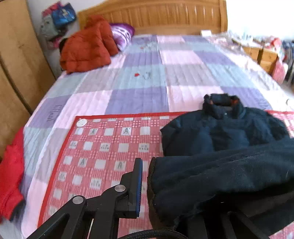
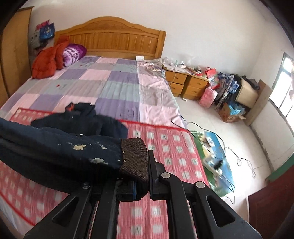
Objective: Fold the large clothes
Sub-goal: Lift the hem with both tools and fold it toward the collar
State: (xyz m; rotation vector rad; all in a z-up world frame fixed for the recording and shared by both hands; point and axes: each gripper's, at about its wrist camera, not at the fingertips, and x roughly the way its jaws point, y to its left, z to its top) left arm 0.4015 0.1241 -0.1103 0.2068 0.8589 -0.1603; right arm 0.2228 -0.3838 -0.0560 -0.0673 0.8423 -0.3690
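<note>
The left gripper (image 1: 145, 185) and the right gripper (image 2: 142, 174) are each clamped on a cuff of the dark jacket (image 1: 220, 132), sleeves lifted, body lying on the red checked mat (image 1: 102, 147). The fold looks just begun; next, I judge, the sleeves go across the chest. Beyond, the patchwork bed (image 1: 139, 95), an orange coat (image 1: 86, 49), and the wooden headboard (image 1: 165, 16).

Before you: a jacket (image 1: 229, 132) on a mat (image 1: 102, 147) at the near end of the bed (image 1: 139, 95). Behind, left of the headboard (image 2: 114, 39), a coat (image 1: 86, 47) beside a pillow (image 1: 122, 35). Nightstands (image 2: 185, 82) stand right of the bed.
</note>
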